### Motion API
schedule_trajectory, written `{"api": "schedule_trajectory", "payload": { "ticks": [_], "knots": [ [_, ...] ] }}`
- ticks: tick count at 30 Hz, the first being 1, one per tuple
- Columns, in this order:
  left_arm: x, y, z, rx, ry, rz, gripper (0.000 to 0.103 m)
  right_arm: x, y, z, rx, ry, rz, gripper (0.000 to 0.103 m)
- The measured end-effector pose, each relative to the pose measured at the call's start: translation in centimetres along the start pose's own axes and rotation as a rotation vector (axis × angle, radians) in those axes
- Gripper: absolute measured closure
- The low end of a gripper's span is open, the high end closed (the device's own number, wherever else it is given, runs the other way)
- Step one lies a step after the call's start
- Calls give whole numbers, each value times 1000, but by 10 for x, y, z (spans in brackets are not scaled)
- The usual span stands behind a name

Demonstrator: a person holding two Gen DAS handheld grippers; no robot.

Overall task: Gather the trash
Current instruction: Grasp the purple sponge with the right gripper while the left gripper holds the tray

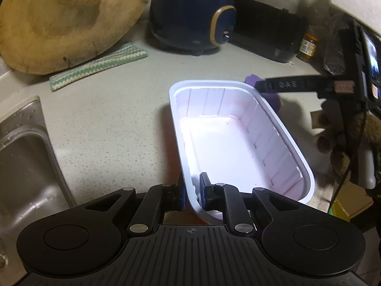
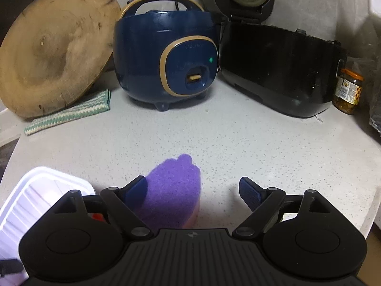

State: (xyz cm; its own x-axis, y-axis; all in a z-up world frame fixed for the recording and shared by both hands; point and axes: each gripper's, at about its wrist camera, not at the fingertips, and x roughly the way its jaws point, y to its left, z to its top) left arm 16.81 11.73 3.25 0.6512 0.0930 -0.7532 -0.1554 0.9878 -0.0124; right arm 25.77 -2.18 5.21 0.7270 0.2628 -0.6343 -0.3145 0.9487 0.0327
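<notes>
Your left gripper [image 1: 193,191] clamps the near rim of the empty white rectangular plastic tub [image 1: 238,138] | your right gripper [image 2: 193,191] spread wide over the purple scouring sponge [image 2: 173,188] just beside the tub | nothing collected yet.

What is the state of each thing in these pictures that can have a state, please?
Left gripper: shut on the near wall of the white tray.
White tray: empty, tilted.
Right gripper: open, holding nothing, over the purple sponge.
Purple sponge: lying on the counter, between the gripper fingers, nearer the left one.
Blue rice cooker: lid closed, green light on.
Black cooker: lid open.
Jar: lid on.
</notes>
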Motion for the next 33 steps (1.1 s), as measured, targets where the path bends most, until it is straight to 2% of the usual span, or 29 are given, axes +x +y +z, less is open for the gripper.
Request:
{"api": "schedule_trajectory", "payload": {
  "ticks": [3, 7, 10, 12, 15, 18, 23, 26, 28, 33],
  "knots": [
    [2, -3, 2, 7, -11, 4, 88, -12, -8, -9, -53, -17, -35, 19],
    [5, -7, 3, 2, -16, 3, 88, -29, -21, -21, -141, -53, -123, 19],
    [4, -10, 1, 7, -19, 11, 88, -40, -35, -26, -138, -102, -180, 19],
    [4, -11, -1, 4, -15, 12, 88, -43, -45, -27, -93, -105, -149, 19],
    [8, -10, -1, -9, 3, 18, 88, -39, -55, -28, 8, -45, 6, 19],
    [11, -8, 0, -16, 10, 40, 88, -31, -50, -27, 72, -13, 102, 19],
    [7, -10, -3, 4, 1, 66, 88, -15, -27, -10, 104, -40, 88, 19],
    [2, -10, -5, 18, 5, 72, 88, 7, -3, 3, 35, -2, 63, 19],
    [-1, -8, -6, 15, 6, 77, 88, 12, 5, 6, 7, -23, 46, 18],
    [-6, -2, -7, -2, -6, 84, 88, 5, -8, 3, -4, -7, 66, 18]
  ]
}}
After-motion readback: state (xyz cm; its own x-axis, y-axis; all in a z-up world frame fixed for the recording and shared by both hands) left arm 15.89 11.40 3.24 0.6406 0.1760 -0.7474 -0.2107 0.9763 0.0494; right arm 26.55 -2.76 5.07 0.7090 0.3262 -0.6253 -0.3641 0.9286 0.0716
